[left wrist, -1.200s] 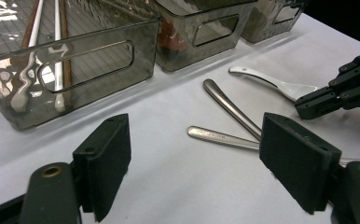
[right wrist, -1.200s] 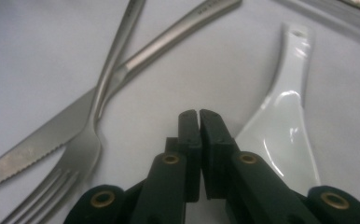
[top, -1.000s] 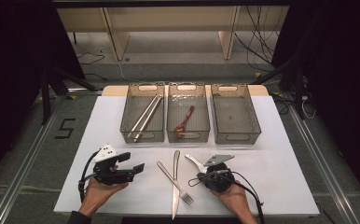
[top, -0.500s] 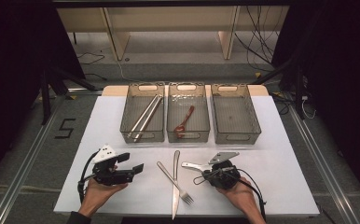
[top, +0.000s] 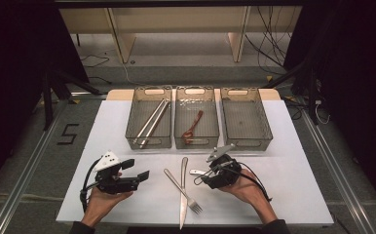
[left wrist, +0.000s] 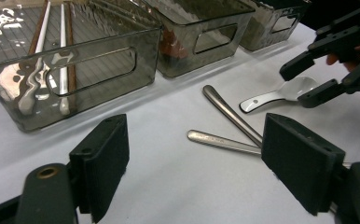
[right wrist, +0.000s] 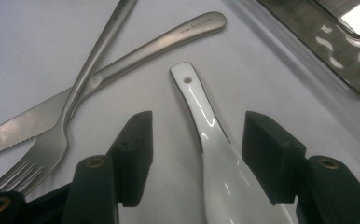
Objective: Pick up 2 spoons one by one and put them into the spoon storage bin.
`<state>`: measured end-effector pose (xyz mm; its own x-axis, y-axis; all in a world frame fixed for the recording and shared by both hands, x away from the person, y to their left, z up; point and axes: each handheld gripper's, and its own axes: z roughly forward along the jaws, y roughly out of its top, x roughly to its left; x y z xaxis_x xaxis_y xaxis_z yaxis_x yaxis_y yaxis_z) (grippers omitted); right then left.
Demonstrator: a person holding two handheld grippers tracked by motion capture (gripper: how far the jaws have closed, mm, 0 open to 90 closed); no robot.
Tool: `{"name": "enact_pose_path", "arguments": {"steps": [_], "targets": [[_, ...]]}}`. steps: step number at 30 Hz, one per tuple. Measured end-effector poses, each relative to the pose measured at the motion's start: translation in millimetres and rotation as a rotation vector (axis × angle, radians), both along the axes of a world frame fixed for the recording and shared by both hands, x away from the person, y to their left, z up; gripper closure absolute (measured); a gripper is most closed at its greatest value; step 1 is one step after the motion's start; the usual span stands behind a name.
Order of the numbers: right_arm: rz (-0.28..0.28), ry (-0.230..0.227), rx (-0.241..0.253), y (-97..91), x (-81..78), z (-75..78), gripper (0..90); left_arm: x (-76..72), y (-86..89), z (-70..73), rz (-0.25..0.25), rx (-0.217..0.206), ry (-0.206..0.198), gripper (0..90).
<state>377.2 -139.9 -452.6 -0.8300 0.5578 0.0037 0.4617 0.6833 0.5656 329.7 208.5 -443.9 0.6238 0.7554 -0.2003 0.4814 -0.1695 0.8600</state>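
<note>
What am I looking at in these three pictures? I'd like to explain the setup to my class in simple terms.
A person holds a hand-held clamp in each hand: the left gripper and the right gripper. One camera looks down from above; one rides on each gripper. On the white table stand three grey bins; one holds chopsticks, one a brown spoon. A fork and a knife lie crossed. Both grippers are open and hold nothing. A white spoon lies between the right gripper's jaws, which have just been opening.

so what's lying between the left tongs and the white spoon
A fork and a knife, crossed on the white table, lie between the left tongs and the white spoon. The high view shows it best.
</note>
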Motion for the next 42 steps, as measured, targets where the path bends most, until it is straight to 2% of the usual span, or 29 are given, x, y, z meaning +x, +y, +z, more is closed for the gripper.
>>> {"name": "enact_pose_path", "arguments": {"steps": [10, 22, 27, 32, 38, 42], "targets": [[0.038, 0.061, -0.084, 16.4, 18.8, -5.6, 45.8, -2.7, -0.1, 0.9, -0.009, -0.001, -0.012, 21.8], [0.066, 0.103, -0.149, 20.6, 27.4, -12.1, 60.4, -3.0, -0.5, 0.5, -0.007, -0.005, -0.009, 21.8], [0.065, 0.097, -0.170, 21.8, 26.7, -11.9, 66.5, -3.1, -1.0, 0.5, -0.012, 0.001, -0.010, 21.8], [0.087, 0.087, -0.221, 28.2, 23.7, -9.7, 73.3, -3.3, -1.1, 0.6, -0.016, 0.008, -0.012, 21.8], [0.104, 0.082, -0.253, 31.6, 22.1, -8.0, 74.7, -3.5, -0.7, 0.7, -0.011, 0.006, -0.014, 21.9], [0.101, 0.066, -0.245, 29.3, 20.5, -5.0, 75.2, -3.5, -0.5, 0.7, -0.009, 0.004, -0.014, 21.9]]}}
